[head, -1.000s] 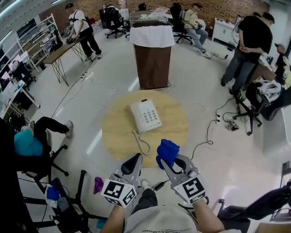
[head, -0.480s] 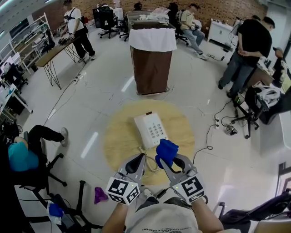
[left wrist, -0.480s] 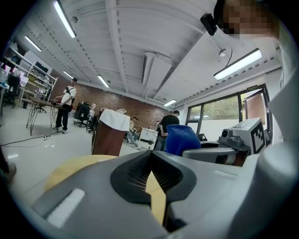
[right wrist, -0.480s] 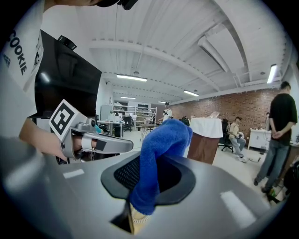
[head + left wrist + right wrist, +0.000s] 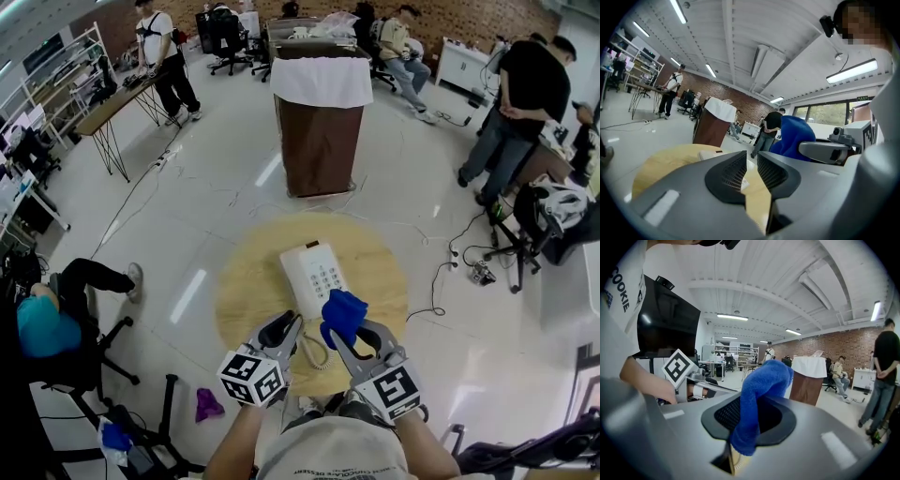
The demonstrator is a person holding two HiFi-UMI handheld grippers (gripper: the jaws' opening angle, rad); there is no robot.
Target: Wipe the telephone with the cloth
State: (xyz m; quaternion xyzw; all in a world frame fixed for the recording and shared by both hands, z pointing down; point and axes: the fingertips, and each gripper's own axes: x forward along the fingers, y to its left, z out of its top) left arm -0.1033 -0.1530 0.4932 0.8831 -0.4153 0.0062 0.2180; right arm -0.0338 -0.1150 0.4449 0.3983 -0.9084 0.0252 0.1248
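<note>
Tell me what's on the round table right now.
A white telephone and its coiled cord. The blue cloth covers the telephone's near corner from view.

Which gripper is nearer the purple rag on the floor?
Left. In the head view the left gripper sits up and right of the purple rag, over the table; the right gripper, shut on the blue cloth, lies beyond it, farther right.
</note>
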